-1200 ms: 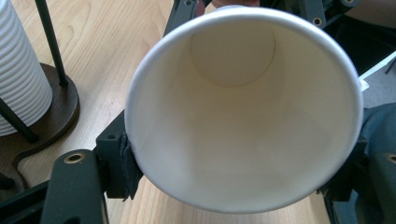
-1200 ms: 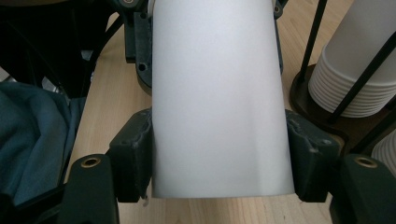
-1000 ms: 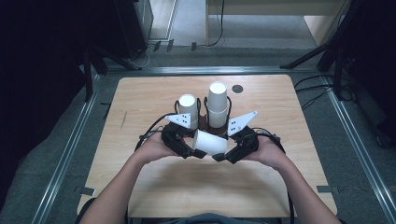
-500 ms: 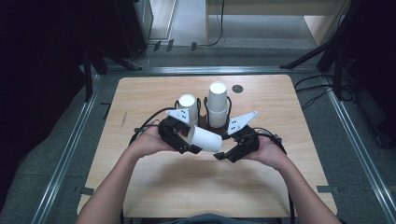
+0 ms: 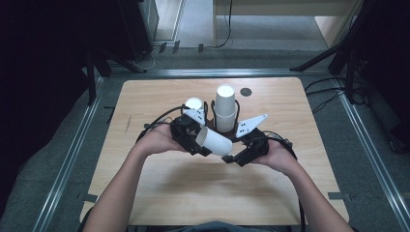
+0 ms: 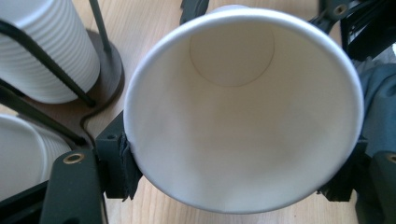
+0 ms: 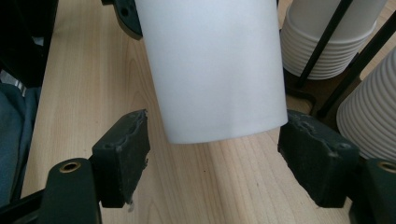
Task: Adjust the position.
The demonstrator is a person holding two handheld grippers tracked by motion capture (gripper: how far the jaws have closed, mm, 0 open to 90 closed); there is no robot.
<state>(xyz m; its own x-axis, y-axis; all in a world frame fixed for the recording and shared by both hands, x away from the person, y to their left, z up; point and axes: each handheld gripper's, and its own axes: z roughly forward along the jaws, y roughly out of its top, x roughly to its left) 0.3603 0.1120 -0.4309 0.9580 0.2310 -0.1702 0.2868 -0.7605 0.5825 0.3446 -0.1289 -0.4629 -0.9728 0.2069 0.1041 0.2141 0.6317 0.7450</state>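
Note:
A white paper cup (image 5: pixel 215 141) lies on its side in the air above the table's middle, between my two grippers. My left gripper (image 5: pixel 196 142) is shut on it near the rim. In the left gripper view the cup's open mouth (image 6: pixel 243 116) faces the camera, and that gripper (image 6: pixel 231 168) presses on it from both sides. My right gripper (image 5: pixel 232 155) stands open around the cup's closed end. In the right gripper view the cup (image 7: pixel 215 70) hangs between the spread jaws of that gripper (image 7: pixel 219 156), with a gap at the left pad (image 7: pixel 123 154).
Just behind the grippers a black wire rack holds a tall stack of white cups (image 5: pixel 225 108) and a shorter stack (image 5: pixel 194 104). A small black disc (image 5: pixel 246 91) lies farther back. The wooden table (image 5: pixel 145 193) stretches bare toward the person.
My left gripper has shifted slightly left and away with the cup, which now tilts down toward the right gripper. The right hand has hardly moved.

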